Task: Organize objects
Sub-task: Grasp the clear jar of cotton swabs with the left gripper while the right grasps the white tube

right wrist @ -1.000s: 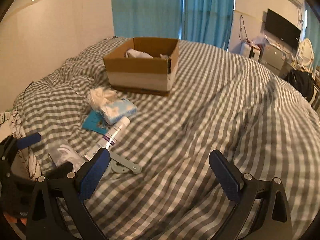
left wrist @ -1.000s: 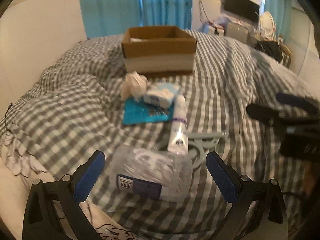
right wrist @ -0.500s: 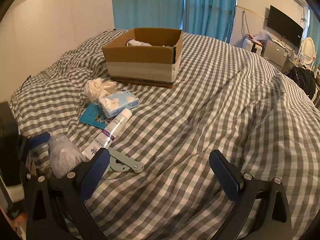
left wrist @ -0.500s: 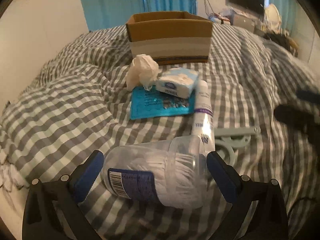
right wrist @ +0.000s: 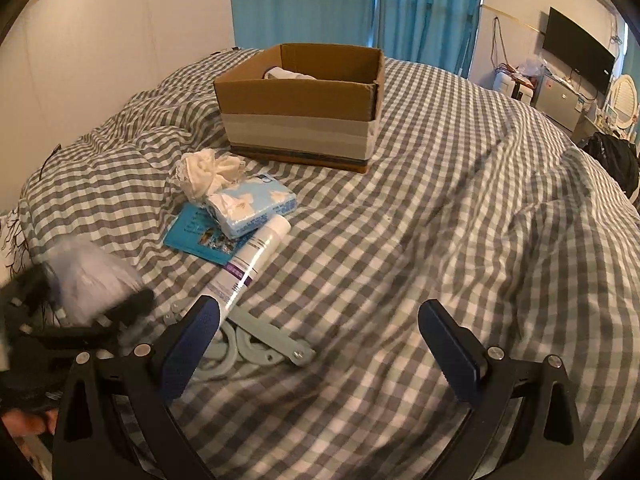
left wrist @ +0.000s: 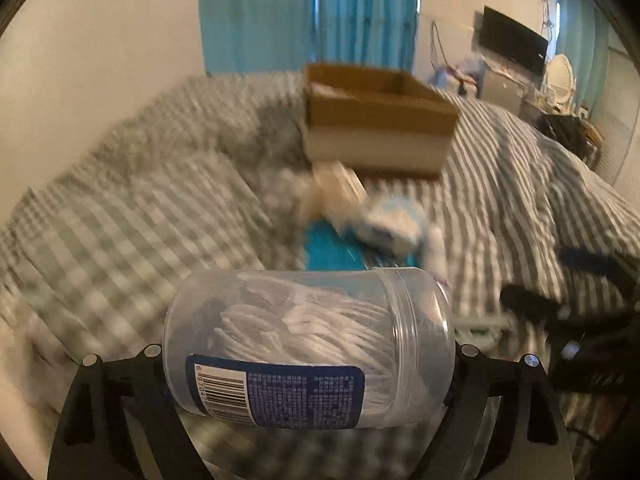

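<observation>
My left gripper (left wrist: 308, 364) is shut on a clear plastic jar of cotton swabs (left wrist: 308, 344), held sideways and lifted off the bed. The jar shows blurred at the left of the right wrist view (right wrist: 86, 280). My right gripper (right wrist: 320, 340) is open and empty above the checked duvet. An open cardboard box (right wrist: 300, 112) stands further back on the bed and holds a white item. In front of it lie a crumpled white cloth (right wrist: 208, 170), a tissue pack (right wrist: 252, 206), a blue booklet (right wrist: 200, 234), a white tube (right wrist: 250, 264) and a grey plastic hanger piece (right wrist: 256, 340).
The bed carries a rumpled grey-and-white checked duvet (right wrist: 460, 220). A white wall and blue curtains (right wrist: 352, 4) stand behind it. A wall television (right wrist: 576, 56), a shelf of clutter and a black bag (right wrist: 614, 160) are at the right.
My left gripper has closed on the cotton swab jar and lifted it off the bed; its view is now motion-blurred. My right gripper has stayed open and nearly still.
</observation>
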